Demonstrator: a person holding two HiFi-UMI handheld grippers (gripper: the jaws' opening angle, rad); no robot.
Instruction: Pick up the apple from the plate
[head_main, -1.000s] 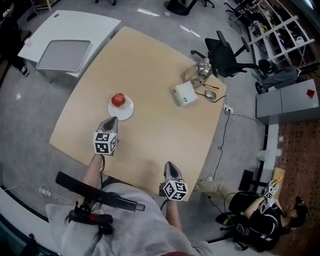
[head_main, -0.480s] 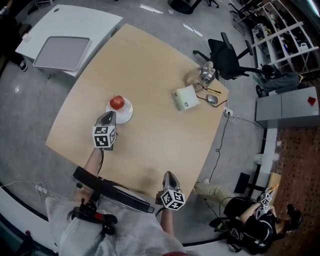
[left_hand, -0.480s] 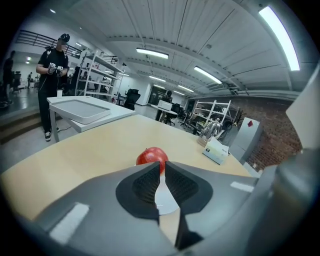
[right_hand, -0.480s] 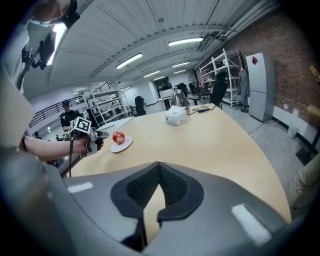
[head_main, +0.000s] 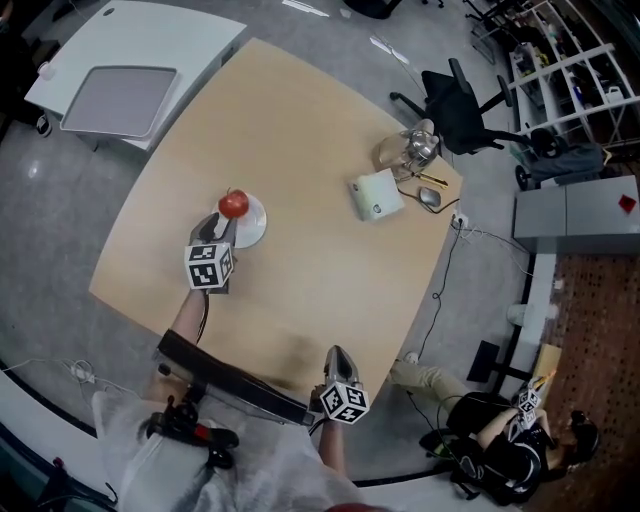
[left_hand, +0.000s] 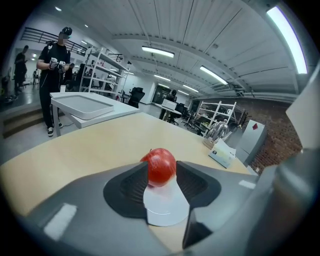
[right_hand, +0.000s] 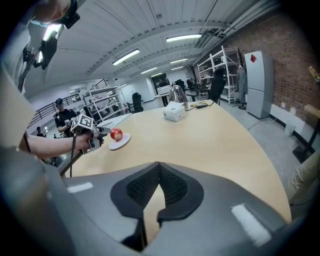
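Observation:
A red apple (head_main: 233, 203) sits on a small white plate (head_main: 253, 225) on the left half of the tan table (head_main: 310, 270). My left gripper (head_main: 222, 226) is at the plate's near rim, and its jaws have just been opening. In the left gripper view the apple (left_hand: 161, 166) stands between the spread tips of that gripper (left_hand: 161, 176), slightly beyond them and untouched by the pads. Over the table's front edge my right gripper (head_main: 338, 353) is shut on nothing, its tips meeting (right_hand: 159, 165). From there the apple (right_hand: 116, 134) shows far off at the left.
A white box (head_main: 376, 194), a glass pot (head_main: 405, 150) and a mouse (head_main: 424, 197) lie at the table's far right corner. A black office chair (head_main: 455, 105) stands behind them. A white side table with a grey tray (head_main: 120, 100) is at the far left.
My left gripper has moved forward to the plate and its jaws have gone from shut to apart around the apple. The right gripper stays at the front edge.

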